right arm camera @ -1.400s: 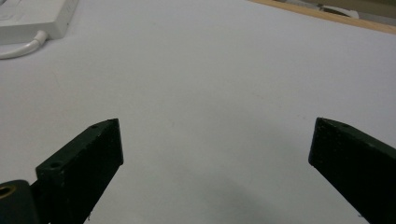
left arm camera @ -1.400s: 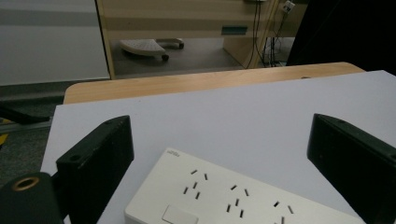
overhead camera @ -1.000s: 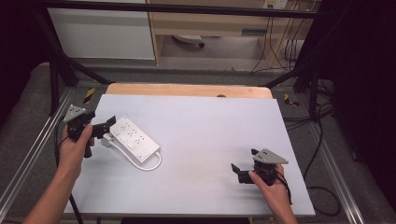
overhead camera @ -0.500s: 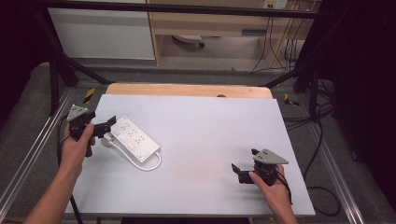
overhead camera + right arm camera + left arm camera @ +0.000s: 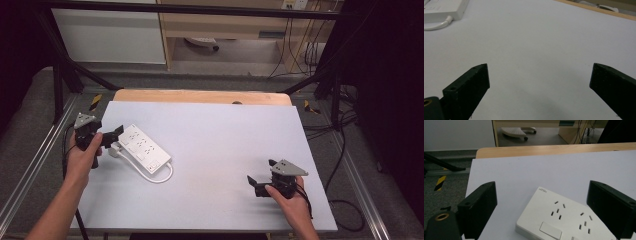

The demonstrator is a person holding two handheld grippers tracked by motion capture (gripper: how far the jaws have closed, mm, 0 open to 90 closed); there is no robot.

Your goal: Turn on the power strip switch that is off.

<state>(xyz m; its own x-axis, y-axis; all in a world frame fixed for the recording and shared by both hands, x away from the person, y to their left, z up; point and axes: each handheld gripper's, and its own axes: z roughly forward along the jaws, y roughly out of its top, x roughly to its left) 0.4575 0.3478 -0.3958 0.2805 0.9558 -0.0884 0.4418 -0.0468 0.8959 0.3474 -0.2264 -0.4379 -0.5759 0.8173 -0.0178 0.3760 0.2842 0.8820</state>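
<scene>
A white power strip (image 5: 145, 149) lies at an angle on the left part of the pale table (image 5: 225, 135), and its white cable (image 5: 162, 176) curls at its near end. My left gripper (image 5: 114, 136) is open just left of the strip's far end. In the left gripper view the strip (image 5: 564, 220) lies between and below the wide-apart jaws of that gripper (image 5: 542, 187), untouched. My right gripper (image 5: 254, 184) is open near the table's front right, low over bare surface. Nothing sits between the jaws of the right gripper (image 5: 540, 67); the strip's end (image 5: 441, 10) and cable (image 5: 435, 26) lie far off.
A wooden board edge (image 5: 200, 96) runs along the table's back. Metal rails (image 5: 30, 170) flank the table on both sides, black frame posts (image 5: 57, 80) stand at the back corners, and cables (image 5: 345, 150) trail over the floor at right.
</scene>
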